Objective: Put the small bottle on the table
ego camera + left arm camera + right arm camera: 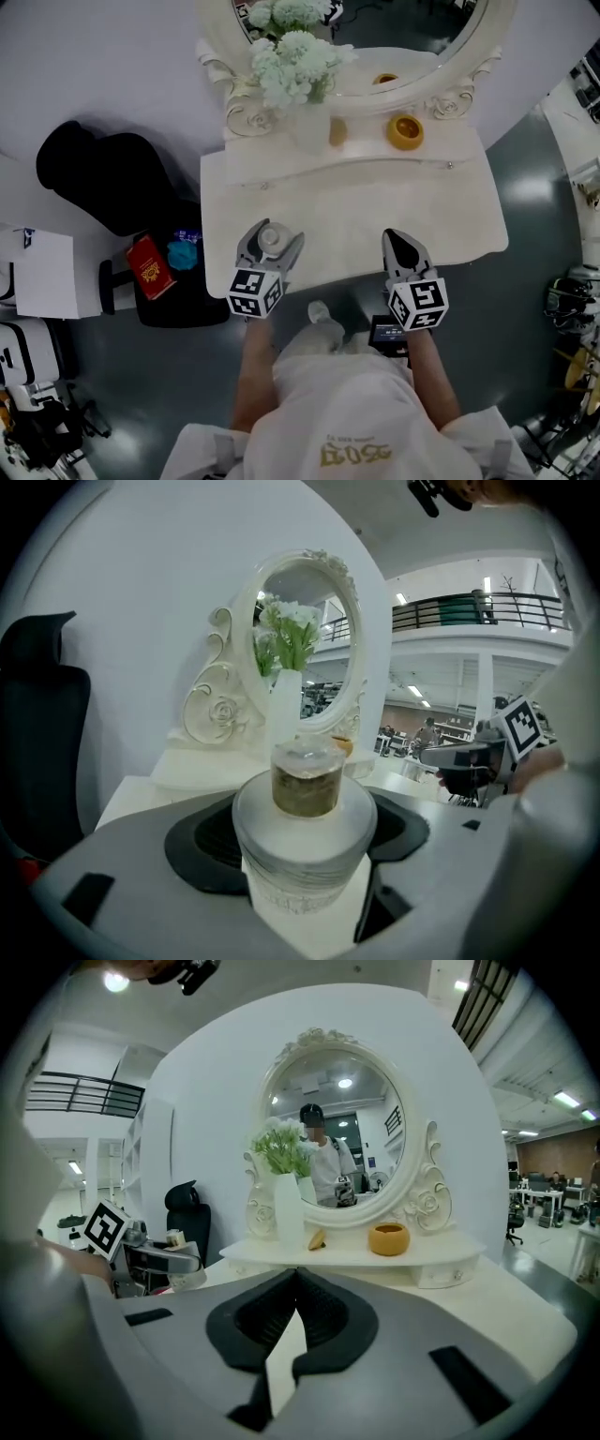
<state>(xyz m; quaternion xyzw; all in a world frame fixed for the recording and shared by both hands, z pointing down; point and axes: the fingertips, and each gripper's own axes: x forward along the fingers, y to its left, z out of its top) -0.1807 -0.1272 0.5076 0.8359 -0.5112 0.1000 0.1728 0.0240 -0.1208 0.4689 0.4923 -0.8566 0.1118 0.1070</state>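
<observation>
The small bottle (304, 841) is round and frosted white, with a brownish neck and a clear cap. It stands upright between the jaws of my left gripper (302, 829), which is shut on its body. In the head view the bottle (270, 236) and left gripper (272, 244) are over the front left part of the white dressing table (356, 211). I cannot tell whether the bottle touches the top. My right gripper (397, 238) is over the table's front right, shut with nothing in it; in its own view the right gripper (296, 1283) has its tips together.
A raised shelf at the back carries a white vase of flowers (300, 66), a small yellowish object (337, 131) and an orange bowl (405, 131), below an oval mirror (375, 37). A black chair (103, 178) and a red box (150, 267) are left of the table.
</observation>
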